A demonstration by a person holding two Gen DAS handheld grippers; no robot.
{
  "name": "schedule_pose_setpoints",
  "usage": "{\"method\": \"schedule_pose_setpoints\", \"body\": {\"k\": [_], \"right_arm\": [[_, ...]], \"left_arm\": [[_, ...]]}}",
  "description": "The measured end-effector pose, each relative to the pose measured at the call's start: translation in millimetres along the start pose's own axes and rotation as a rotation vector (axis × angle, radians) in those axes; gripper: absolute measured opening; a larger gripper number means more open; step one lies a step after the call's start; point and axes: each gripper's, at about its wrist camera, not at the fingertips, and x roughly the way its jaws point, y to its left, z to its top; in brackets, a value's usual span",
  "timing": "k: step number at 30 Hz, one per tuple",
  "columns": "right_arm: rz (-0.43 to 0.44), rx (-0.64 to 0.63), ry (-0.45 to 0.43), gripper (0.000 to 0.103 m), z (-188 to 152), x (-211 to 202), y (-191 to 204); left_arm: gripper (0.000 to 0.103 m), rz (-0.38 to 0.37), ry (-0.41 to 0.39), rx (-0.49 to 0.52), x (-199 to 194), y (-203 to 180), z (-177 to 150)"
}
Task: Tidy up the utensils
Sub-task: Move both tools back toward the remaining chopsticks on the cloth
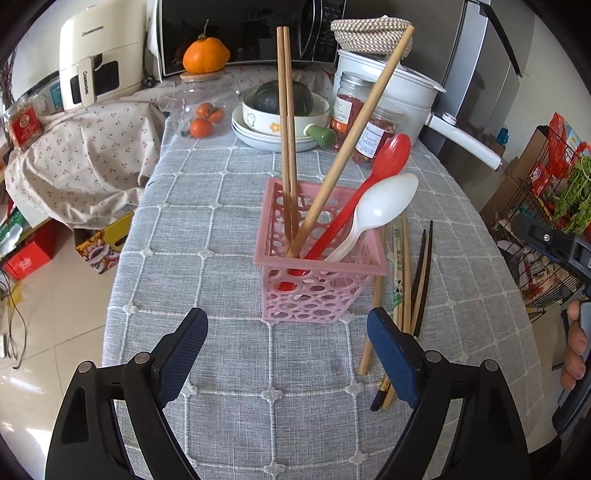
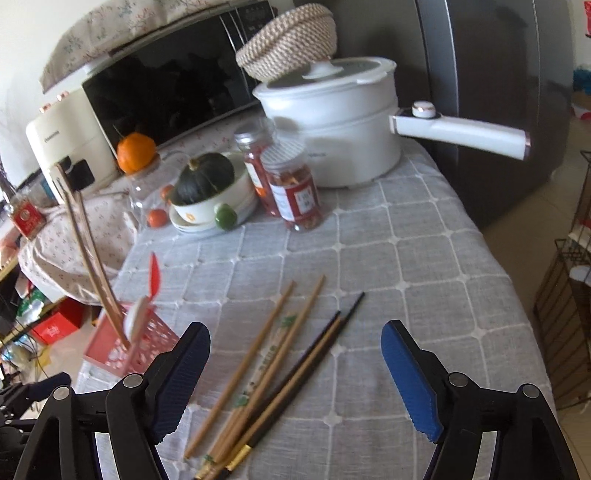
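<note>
A pink perforated basket [image 1: 314, 291] stands on the grey checked tablecloth [image 1: 221, 206]. It holds three wooden chopsticks [image 1: 286, 122], a red spoon [image 1: 384, 166] and a white spoon [image 1: 384, 199]. Several loose chopsticks, wooden and dark, lie to its right [image 1: 406, 288]. My left gripper [image 1: 288, 354] is open and empty just in front of the basket. In the right wrist view my right gripper [image 2: 295, 380] is open and empty above the loose chopsticks [image 2: 280, 369], with the basket [image 2: 125, 350] at its left.
At the table's back stand a bowl with a dark squash [image 1: 282, 98] on plates, two jars [image 1: 354, 110], a white pot with a long handle [image 1: 402, 88], a glass jar of oranges [image 1: 203, 110], a microwave [image 1: 243, 29]. A wire rack [image 1: 546, 229] stands right of the table.
</note>
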Motion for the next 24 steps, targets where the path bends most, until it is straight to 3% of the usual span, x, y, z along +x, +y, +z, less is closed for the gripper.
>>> {"method": "schedule_pose_setpoints", "body": {"k": [14,24], "right_arm": [[-0.170,-0.021,0.293,0.081,-20.9,98.3,-13.0],[-0.222,0.038,0.373,0.081,-28.6,129.4,-31.9]], "left_arm": [[0.090,0.016,0.125,0.080,25.3,-10.4,-11.1],[0.090,-0.007,0.137,0.110,23.5,-15.8,-14.9]]}}
